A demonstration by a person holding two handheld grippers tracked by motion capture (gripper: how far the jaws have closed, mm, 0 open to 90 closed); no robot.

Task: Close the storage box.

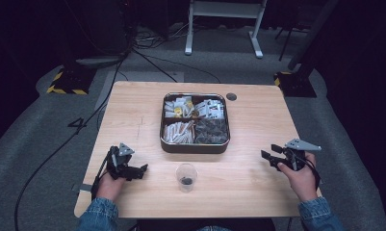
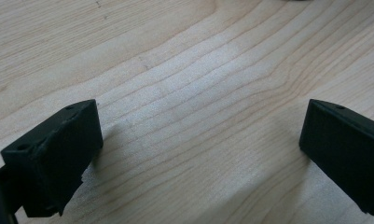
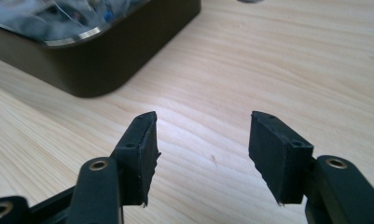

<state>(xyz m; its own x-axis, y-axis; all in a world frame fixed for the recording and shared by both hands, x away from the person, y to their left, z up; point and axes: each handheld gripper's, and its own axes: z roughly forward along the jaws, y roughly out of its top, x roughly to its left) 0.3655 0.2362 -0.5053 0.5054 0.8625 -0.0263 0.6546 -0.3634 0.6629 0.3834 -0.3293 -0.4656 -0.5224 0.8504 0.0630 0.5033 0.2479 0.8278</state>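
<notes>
A dark metal tin with four compartments of packets stands in the middle of the wooden table. A clear plastic cup with something dark in its bottom stands just in front of the tin. My left gripper rests low at the table's near left, jaws wide apart over bare wood. My right gripper is at the near right, pointing toward the tin's corner. Its jaws stand apart with nothing between them.
A small dark round disc lies on the table behind the tin at the right. Cables run over the grey floor to the left, and a white frame stands behind the table.
</notes>
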